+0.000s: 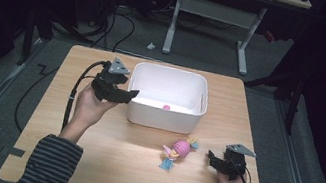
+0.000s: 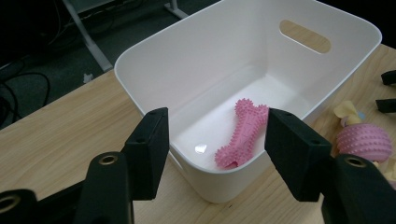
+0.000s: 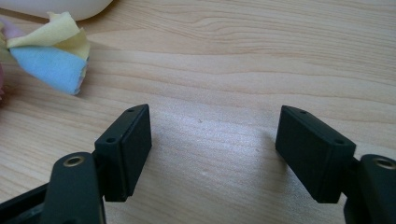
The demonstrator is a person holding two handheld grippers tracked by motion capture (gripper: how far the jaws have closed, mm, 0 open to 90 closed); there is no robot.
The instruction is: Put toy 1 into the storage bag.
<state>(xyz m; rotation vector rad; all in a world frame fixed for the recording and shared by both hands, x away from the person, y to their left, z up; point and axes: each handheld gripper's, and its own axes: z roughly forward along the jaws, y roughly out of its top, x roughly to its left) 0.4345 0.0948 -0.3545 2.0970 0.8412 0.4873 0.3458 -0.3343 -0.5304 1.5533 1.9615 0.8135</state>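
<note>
Wooden table (image 1: 103, 162), white bin (image 2: 154, 60) holding pink bone (image 2: 243, 133), both grippers' jaws apart, empty.

White bin (image 2: 154, 70), pink spiked bone (image 2: 243, 133), black tools

In the high view, the bin wall (image 1: 161, 116) hides most of the pink spiked bone (image 1: 166, 107); the colourful toy's (image 1: 178, 151) details blur.
</note>
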